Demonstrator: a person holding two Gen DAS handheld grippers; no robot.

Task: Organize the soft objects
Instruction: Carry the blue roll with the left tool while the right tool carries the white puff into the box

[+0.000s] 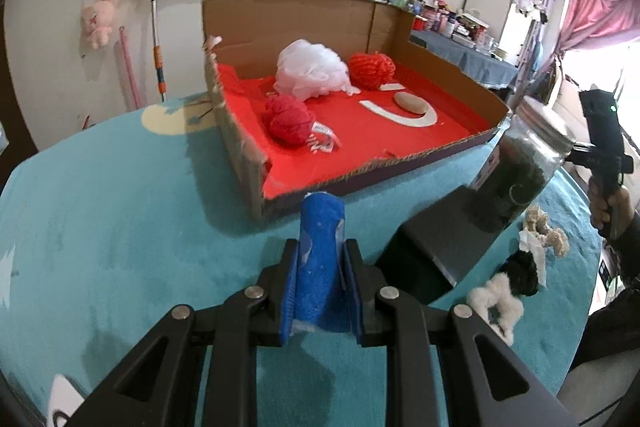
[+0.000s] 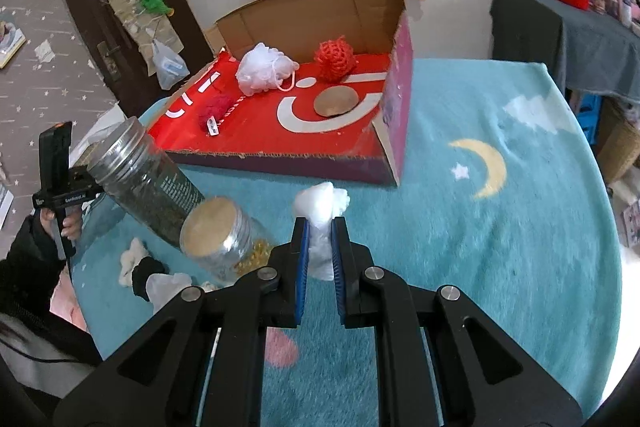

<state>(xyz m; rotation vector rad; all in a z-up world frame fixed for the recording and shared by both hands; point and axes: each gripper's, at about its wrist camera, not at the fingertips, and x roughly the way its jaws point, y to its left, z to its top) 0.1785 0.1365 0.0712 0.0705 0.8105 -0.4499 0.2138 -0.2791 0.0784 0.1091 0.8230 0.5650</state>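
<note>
Transport step — our left gripper (image 1: 322, 259) pinches a blue sponge (image 1: 320, 267), our right gripper (image 2: 319, 247) a white puff (image 2: 322, 223), fingers clamped tight on each, both short of the cardboard box (image 1: 256, 183). Next we carry them over its rim and release.

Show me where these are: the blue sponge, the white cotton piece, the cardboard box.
blue sponge (image 1: 322, 267), left wrist view, its middle face.
white cotton piece (image 2: 322, 211), right wrist view, its upper part.
cardboard box (image 2: 304, 15), right wrist view, its back wall.
</note>
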